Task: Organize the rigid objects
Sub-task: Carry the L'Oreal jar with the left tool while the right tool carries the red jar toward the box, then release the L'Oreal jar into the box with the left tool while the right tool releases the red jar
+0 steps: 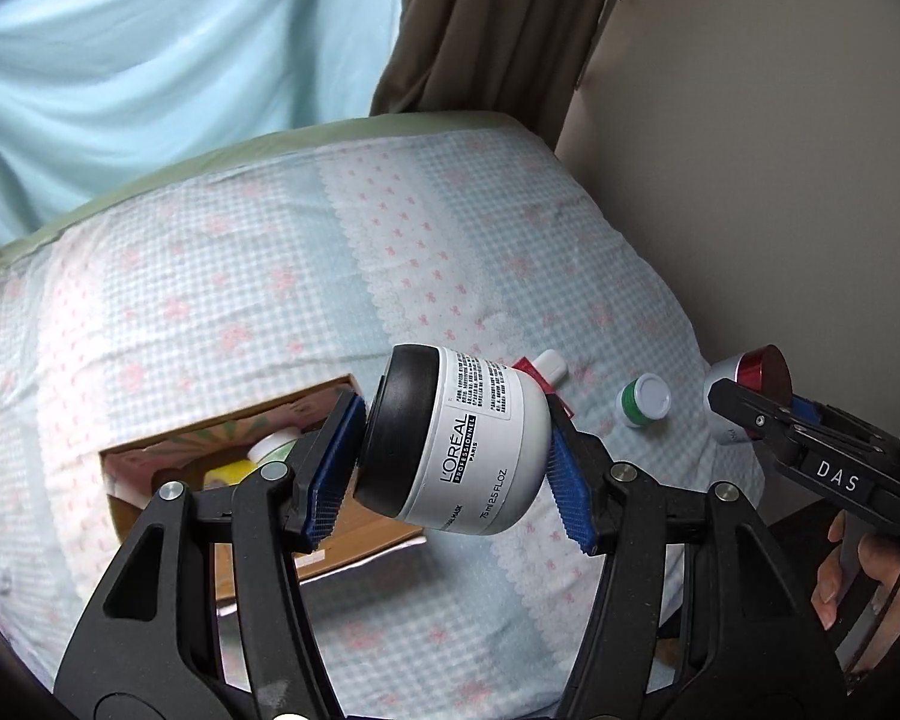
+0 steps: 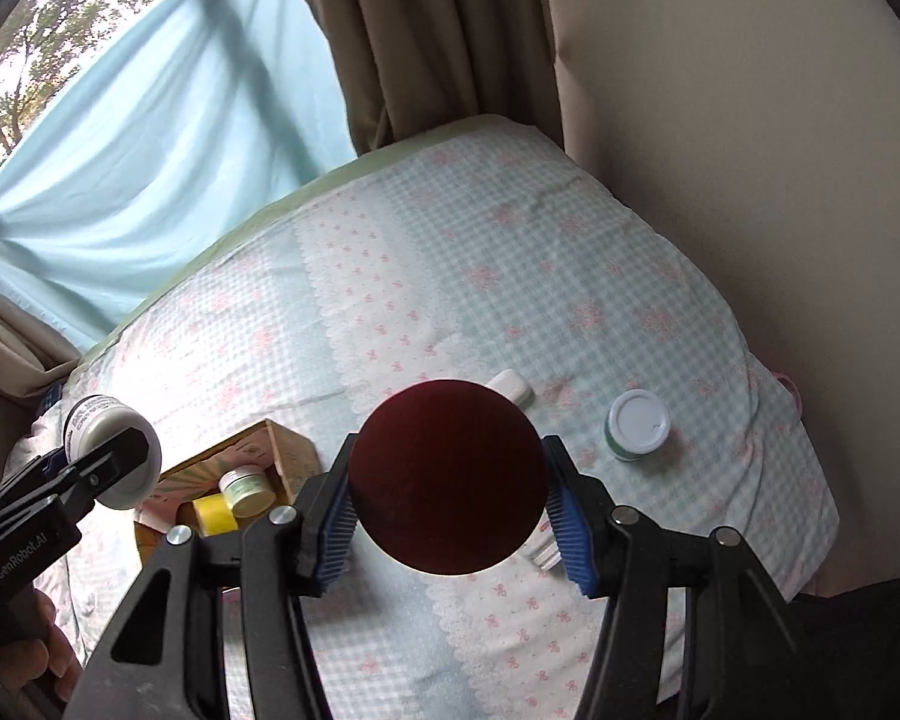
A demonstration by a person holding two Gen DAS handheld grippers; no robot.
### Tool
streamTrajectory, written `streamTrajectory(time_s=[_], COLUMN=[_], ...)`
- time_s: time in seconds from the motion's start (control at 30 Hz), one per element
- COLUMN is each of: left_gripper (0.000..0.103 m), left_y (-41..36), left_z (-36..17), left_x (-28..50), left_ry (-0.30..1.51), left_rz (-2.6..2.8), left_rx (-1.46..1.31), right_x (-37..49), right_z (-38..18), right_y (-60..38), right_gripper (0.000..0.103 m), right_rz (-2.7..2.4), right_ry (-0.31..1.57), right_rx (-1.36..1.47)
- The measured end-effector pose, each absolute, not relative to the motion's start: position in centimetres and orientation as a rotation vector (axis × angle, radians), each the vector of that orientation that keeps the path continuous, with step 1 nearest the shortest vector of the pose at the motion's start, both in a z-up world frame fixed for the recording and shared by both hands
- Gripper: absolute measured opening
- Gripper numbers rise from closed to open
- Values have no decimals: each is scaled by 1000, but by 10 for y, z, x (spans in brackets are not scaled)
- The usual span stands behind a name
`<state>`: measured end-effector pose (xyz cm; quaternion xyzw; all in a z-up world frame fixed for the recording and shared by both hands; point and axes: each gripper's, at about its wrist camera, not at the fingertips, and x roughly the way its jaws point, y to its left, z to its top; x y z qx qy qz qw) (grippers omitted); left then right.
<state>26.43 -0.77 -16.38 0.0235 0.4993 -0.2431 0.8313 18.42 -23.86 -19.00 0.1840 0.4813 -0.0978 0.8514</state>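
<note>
Left gripper (image 1: 453,456): fingers closed on the white jar (image 1: 486,444), one pad (image 1: 330,468) on its black lid, the other on its base.
White jar: held on its side above the bedspread (image 1: 240,270), lid pointing left, just right of the box (image 1: 354,531); label reads "L'ORÉAL".
Right gripper (image 2: 450,510): fingers closed on the red jar (image 2: 450,477), a pad (image 2: 567,534) on each side.
Red jar: dark red lid faces the right wrist camera; silver body shows in the left wrist view (image 1: 750,387). Held above the bedspread (image 2: 510,240).
Box: open cardboard box (image 2: 282,450) on the bedspread, left of both grippers. Contains a yellow item (image 2: 215,515) and a small jar (image 2: 247,487).
Green jar (image 2: 636,425): upright on the bedspread, white lid, right of the red jar, apart from it.
White tube (image 2: 513,385): lying on the bedspread beyond the red jar, partly hidden.
Surroundings: blue curtain (image 2: 180,150), brown curtain (image 2: 426,30), wall (image 2: 750,120).
</note>
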Motion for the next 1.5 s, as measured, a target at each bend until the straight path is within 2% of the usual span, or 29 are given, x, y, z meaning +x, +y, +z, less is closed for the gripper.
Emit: streamTrajectory(time_s=[0.23, 0.43, 0.83, 1.5], left_gripper=[55, 55, 55, 55], left_y=[85, 145, 219, 215], left_z=[-142, -151, -235, -394], left_x=[248, 242, 240, 322], left_ry=[1021, 1046, 1188, 1506], left_rz=[-494, -443, -271, -132], left_rx=[30, 5, -137, -107], right_x=[177, 179, 221, 302], right_z=[-171, -176, -243, -406], right_y=[-149, -96, -31, 9], right_gripper=[52, 51, 51, 51], right_rz=[-118, -50, 120, 259], right_ry=[995, 1028, 1210, 1581], right_rx=[378, 370, 266, 57])
